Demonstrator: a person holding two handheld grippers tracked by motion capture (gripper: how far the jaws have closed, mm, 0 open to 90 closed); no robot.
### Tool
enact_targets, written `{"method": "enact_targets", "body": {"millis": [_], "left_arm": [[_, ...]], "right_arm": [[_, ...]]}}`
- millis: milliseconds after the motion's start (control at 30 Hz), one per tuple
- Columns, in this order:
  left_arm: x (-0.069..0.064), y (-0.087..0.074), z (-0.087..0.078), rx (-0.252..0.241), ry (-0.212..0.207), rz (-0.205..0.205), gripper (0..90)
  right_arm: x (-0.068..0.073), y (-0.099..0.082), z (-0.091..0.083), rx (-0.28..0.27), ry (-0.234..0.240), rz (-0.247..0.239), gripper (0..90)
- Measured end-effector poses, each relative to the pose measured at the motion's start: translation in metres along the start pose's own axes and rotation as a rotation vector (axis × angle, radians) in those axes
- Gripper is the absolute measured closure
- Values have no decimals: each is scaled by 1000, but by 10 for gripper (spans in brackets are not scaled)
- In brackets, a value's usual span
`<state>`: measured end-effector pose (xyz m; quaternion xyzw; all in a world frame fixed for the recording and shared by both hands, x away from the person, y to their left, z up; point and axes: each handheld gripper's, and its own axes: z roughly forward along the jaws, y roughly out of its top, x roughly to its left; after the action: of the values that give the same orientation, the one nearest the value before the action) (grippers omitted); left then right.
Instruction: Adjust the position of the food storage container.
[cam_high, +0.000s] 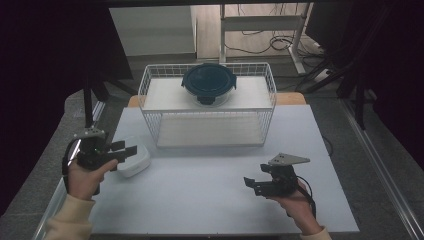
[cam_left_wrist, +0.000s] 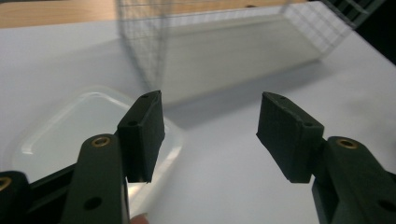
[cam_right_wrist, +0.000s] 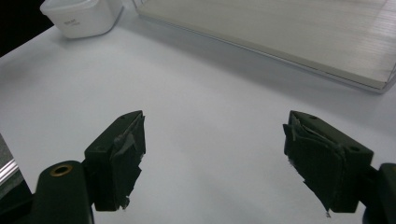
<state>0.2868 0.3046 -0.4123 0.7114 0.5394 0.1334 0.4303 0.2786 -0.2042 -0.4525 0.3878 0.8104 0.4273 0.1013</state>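
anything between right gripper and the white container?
Nothing: bare white table between the right gripper and the white container, seen in high view and right gripper view.

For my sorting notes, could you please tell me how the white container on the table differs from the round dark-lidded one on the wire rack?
The white container is rounded-rectangular and pale throughout; the round container has a dark blue lid with side clips over a clear body. The white container sits on the table beside the left hand-held gripper; the round container rests on the wire rack. Both are shallow food boxes.

We see a white wire basket (cam_high: 207, 107) at the back of the white table (cam_high: 210, 200), and a round dark-lidded bowl (cam_high: 208, 82) sits on its top shelf
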Motion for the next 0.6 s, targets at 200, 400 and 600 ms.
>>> {"method": "enact_targets", "body": {"millis": [200, 400, 600], "left_arm": [[49, 9, 29, 60, 46, -75, 428], [84, 19, 52, 111, 102, -104, 479], [107, 24, 63, 120, 125, -179, 732]], "right_arm": [[1, -2, 4, 14, 4, -2, 207], [0, -3, 5, 18, 2, 3, 207], [-1, -4, 5, 20, 0, 5, 207]]}}
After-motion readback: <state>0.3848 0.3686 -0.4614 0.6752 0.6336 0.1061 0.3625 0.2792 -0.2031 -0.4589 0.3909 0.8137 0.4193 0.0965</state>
